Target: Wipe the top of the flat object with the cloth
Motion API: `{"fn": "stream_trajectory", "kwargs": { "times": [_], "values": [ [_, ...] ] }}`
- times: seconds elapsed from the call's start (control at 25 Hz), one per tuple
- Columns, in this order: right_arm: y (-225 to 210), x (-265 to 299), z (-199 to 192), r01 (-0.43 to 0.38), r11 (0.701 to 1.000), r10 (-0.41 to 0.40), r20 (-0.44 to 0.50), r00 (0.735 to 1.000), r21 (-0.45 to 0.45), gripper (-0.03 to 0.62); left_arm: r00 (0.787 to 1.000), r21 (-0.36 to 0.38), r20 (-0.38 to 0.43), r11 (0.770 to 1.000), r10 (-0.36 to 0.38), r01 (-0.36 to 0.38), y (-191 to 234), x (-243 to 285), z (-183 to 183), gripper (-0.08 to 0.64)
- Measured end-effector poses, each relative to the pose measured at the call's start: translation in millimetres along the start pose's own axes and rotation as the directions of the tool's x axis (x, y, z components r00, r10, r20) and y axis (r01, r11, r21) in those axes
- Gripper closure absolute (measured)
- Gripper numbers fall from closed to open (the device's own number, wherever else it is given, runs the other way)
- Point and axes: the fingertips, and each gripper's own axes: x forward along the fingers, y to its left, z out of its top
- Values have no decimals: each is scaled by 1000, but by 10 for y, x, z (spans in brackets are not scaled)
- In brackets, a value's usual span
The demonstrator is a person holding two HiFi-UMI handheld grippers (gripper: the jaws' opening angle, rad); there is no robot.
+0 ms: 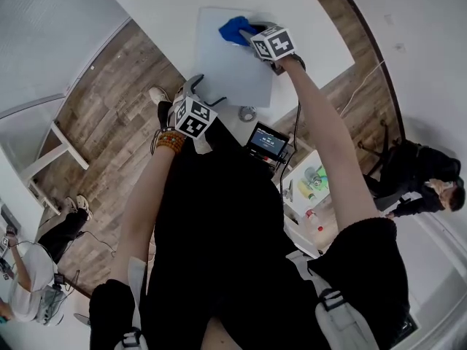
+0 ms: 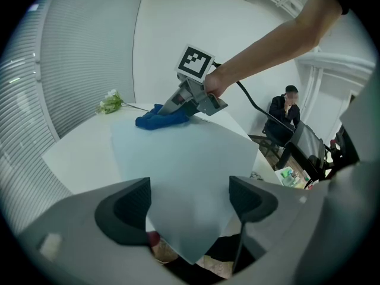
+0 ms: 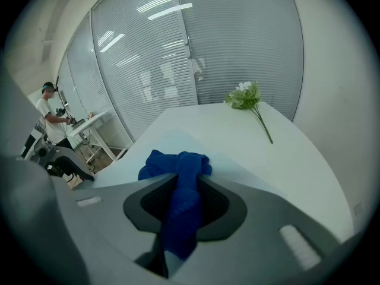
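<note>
**Spotter:** What do you have, biggest first?

**Operator:** From the head view I see the white table (image 1: 164, 6) over wood floor (image 1: 109, 137), with the pale flat sheet (image 1: 233, 68) lying on it. The blue cloth (image 1: 233, 29) sits on the sheet's far end. My right gripper (image 1: 249, 33) is pinching it, and its own view shows the cloth bunched tight between the jaws and trailing back through them.

**Spotter:** And the left?

**Operator:** My left gripper (image 1: 206, 93) is at the sheet's near corner, jaws spread, with the corner showing between them. Only its own view shows that corner poking past the table's near edge.

**Spotter:** Anything the head view misses?

**Operator:** A flower sprig (image 3: 248, 97) on the far tabletop, well apart from the cloth. Only the head view shows a small monitor (image 1: 267, 141) just off the near edge.

**Spotter:** Room to move?

**Operator:** I have bare sheet all the way between the cloth and the left gripper, and bare table on either side of it.
</note>
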Motion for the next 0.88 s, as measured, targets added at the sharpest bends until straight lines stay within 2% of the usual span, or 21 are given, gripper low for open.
{"fn": "stream_trajectory", "kwargs": {
  "times": [0.88],
  "values": [
    [397,-134,-229,-31,997,26,-64,998,-77,480,1000,0,13,1000,4,-4,-3,-49,-16,156]
  ]
}}
